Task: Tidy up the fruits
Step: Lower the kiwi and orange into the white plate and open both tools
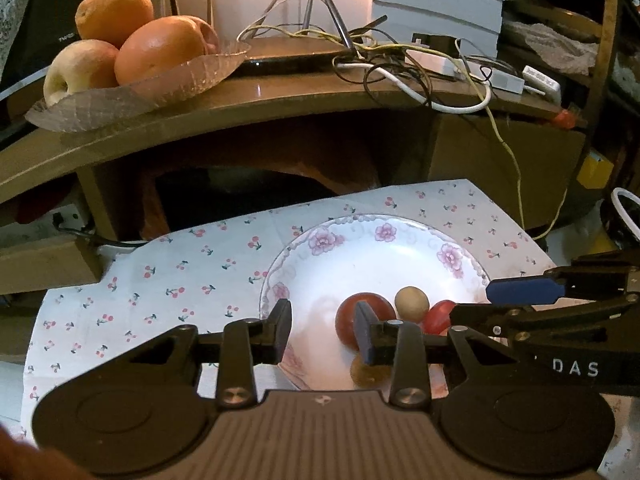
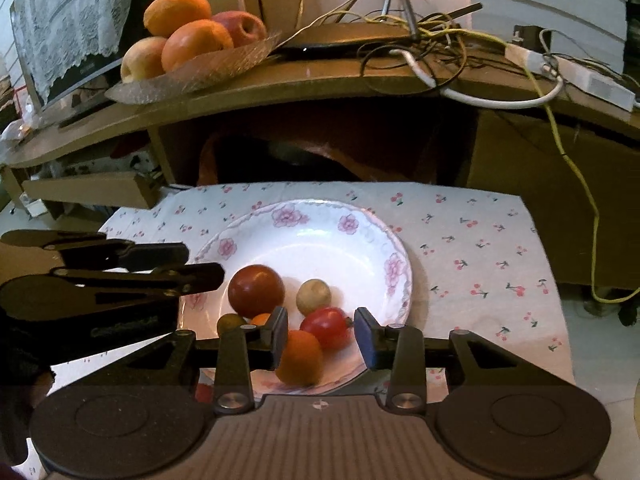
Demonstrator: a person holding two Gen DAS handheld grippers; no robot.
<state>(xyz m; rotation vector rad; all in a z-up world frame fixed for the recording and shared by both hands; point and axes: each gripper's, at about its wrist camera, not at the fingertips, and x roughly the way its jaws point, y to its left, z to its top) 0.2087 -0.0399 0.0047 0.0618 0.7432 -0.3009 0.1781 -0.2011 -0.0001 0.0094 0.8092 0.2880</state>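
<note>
left gripper (image 1: 323, 330): jaws apart | right gripper (image 2: 321, 336): jaws apart, apparently empty

The plate (image 2: 304, 240) looked like glossy glazed ceramic, lying on matt printed cloth (image 2: 480, 248). The dark red fruit (image 2: 256, 290) was smooth and shiny. Each tool (image 2: 320, 336) had matt black plastic with small metal screws. The fruit dish (image 1: 132, 92) looked like textured glass on a polished wooden shelf (image 1: 280, 88).

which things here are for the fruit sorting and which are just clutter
For the job: floral plate, dark red fruit, beige fruit, red tomato, orange fruit, glass fruit dish.
Lying about: cable tangle, power strip.
</note>
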